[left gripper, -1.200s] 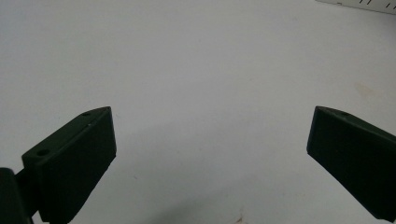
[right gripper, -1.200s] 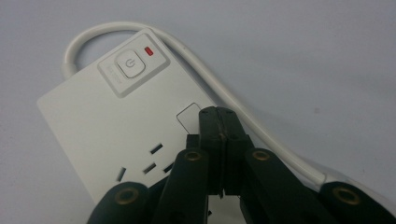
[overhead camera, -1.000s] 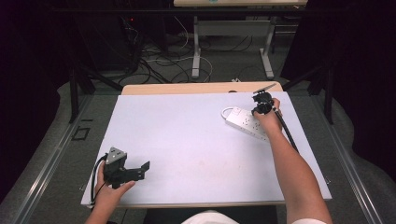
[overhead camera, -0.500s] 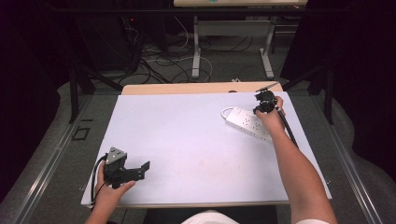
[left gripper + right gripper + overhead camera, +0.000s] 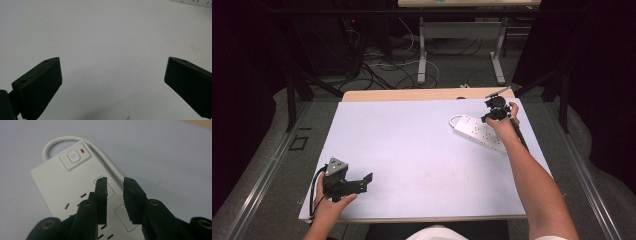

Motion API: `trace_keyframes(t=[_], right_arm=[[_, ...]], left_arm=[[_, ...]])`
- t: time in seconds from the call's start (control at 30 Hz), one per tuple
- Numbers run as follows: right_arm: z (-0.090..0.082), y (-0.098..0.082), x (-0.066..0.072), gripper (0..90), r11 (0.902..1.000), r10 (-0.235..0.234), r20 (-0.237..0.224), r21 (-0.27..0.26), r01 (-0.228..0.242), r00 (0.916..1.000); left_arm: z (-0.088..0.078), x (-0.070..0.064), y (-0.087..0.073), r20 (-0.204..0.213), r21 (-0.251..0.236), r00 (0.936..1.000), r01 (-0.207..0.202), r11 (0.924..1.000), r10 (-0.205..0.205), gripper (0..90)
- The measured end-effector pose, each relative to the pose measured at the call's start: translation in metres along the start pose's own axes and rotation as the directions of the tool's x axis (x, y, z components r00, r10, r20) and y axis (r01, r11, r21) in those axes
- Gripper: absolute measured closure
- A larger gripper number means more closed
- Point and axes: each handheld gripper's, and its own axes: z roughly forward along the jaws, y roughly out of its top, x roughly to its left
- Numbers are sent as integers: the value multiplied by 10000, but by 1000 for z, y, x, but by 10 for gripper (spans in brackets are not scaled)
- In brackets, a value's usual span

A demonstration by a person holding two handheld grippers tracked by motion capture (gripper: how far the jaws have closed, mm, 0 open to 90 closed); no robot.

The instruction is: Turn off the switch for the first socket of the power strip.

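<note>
The power strip (image 5: 479, 132) lies at the table's (image 5: 412, 150) far right; the right gripper (image 5: 115, 185) hovers over its sockets near the switch (image 5: 73, 157), jaws just opening slightly, nothing between them — likely releasing after a press. Next: lift clear. The left gripper (image 5: 362, 181) rests well apart, wide open.

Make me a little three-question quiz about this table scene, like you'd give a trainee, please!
1. True or false: the fingers of the left gripper stand wide apart with nothing between them.
2. Which thing lies under the right gripper? A) power strip B) mug C) book
3. What colour is the small light beside the power strip's button?

Key: 1 true. 2 A. 3 red.
</note>
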Motion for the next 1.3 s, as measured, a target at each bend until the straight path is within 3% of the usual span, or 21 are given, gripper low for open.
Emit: trace_keyframes(t=[0.4, 0.57, 0.8, 0.97, 1.3], right_arm=[[-4, 0, 5, 648, 9992, -400, -387, -61, 398, 9984], [-7, 0, 8, 628, 9995, -305, -479, -134, 299, 9984], [-12, -1, 9, 567, 9968, -784, -533, -200, 774, 9955], [-17, -2, 13, 531, 9960, -800, -716, -443, 770, 9942], [-30, -4, 23, 480, 9949, -951, -817, -428, 918, 9921]], left_arm=[[1, 0, 0, -42, -90, 10000, 9, 10000, -9, 11], [1, -1, 0, -46, -75, 10000, 1, 10000, -1, 11], [1, -1, 0, -34, -46, 10000, -6, 10000, 6, 11], [1, -1, 0, -41, -44, 10000, -5, 10000, 5, 10], [0, -1, 0, -42, -56, 10000, -3, 10000, 2, 11]])
